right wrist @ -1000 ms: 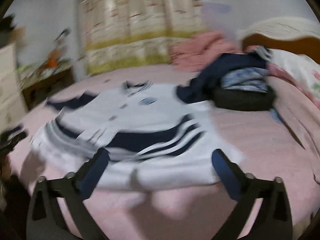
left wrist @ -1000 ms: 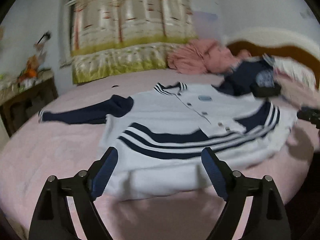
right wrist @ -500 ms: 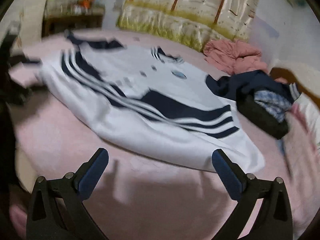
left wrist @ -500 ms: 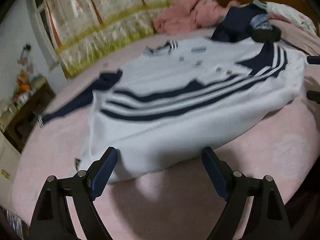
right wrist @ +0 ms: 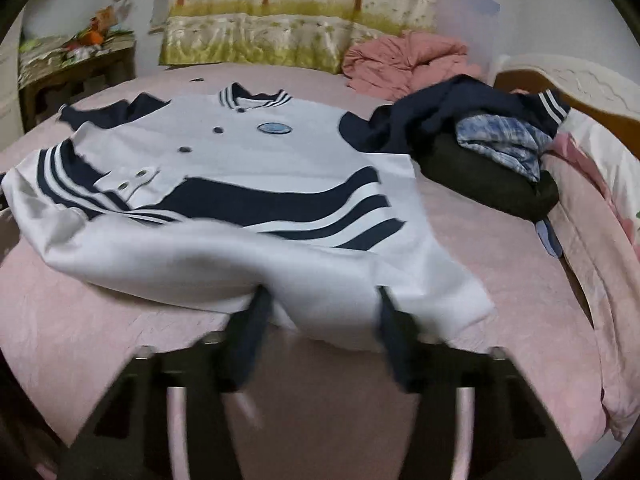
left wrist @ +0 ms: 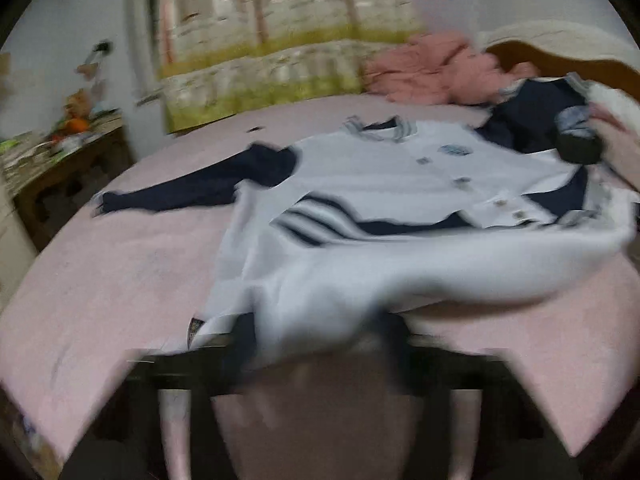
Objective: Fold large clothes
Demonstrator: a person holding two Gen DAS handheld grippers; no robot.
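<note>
jacket (right wrist: 248, 168) on bed (right wrist: 80, 320), clothes pile (right wrist: 492, 160) right

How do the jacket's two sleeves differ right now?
The left sleeve lies stretched out flat on the bed, its full length showing. The right sleeve runs up over the clothes pile, bunched, its striped cuff raised. One rests on bare sheet, the other on clothing. Both are navy and join the white jacket.
</note>
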